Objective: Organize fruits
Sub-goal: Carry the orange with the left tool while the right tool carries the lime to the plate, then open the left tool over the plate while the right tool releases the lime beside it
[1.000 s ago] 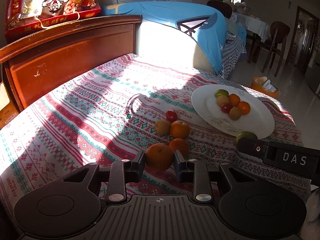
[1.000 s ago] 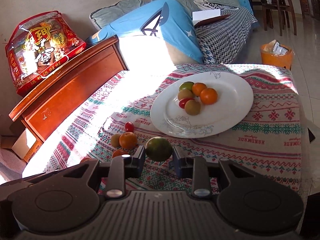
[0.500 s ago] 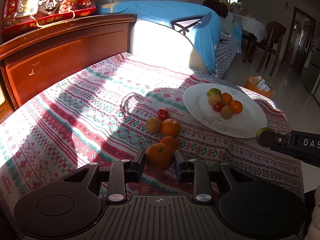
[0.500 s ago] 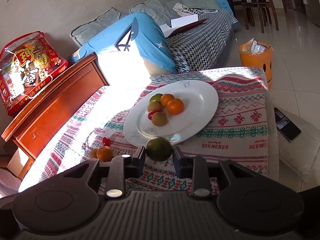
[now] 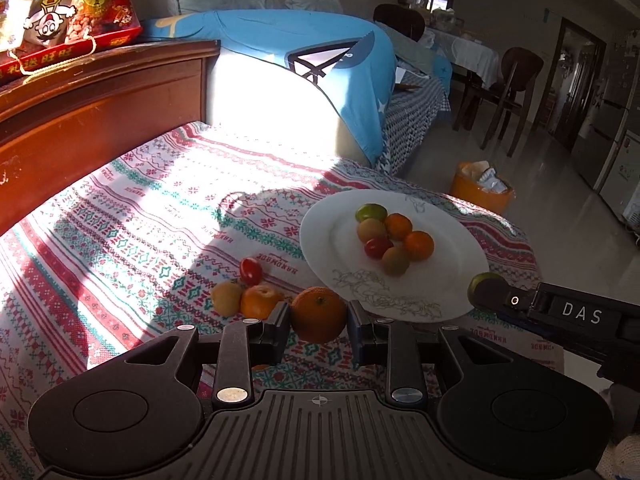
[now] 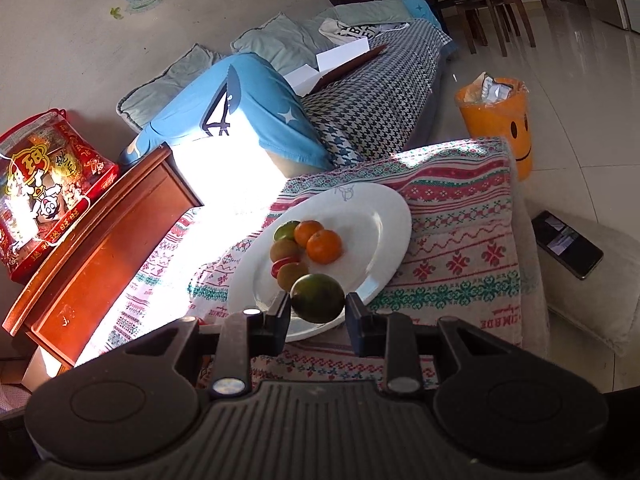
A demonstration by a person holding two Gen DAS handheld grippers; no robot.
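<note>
My left gripper (image 5: 318,320) is shut on an orange (image 5: 318,314), held above the patterned cloth just short of the white plate (image 5: 452,248). The plate carries several small fruits, among them a green one (image 5: 371,212) and a red tomato (image 5: 378,247). On the cloth to the left lie a tomato (image 5: 251,271), a tan fruit (image 5: 226,299) and another orange (image 5: 260,302). My right gripper (image 6: 317,310) is shut on a green citrus (image 6: 317,298), which hangs over the plate's near rim (image 6: 384,220). That right gripper (image 5: 486,290) also shows at the plate's right edge in the left wrist view.
A wooden headboard (image 5: 100,104) with a red snack bag (image 5: 60,12) runs along the left. A blue cushion (image 5: 288,60) and a checked sofa (image 6: 380,92) lie behind. An orange bin (image 6: 498,124) stands on the floor, and a phone (image 6: 566,244) lies on a cushion at right.
Both grippers have risen and moved toward the plate with their fruit. The green citrus went from short of the plate to over its near rim.
</note>
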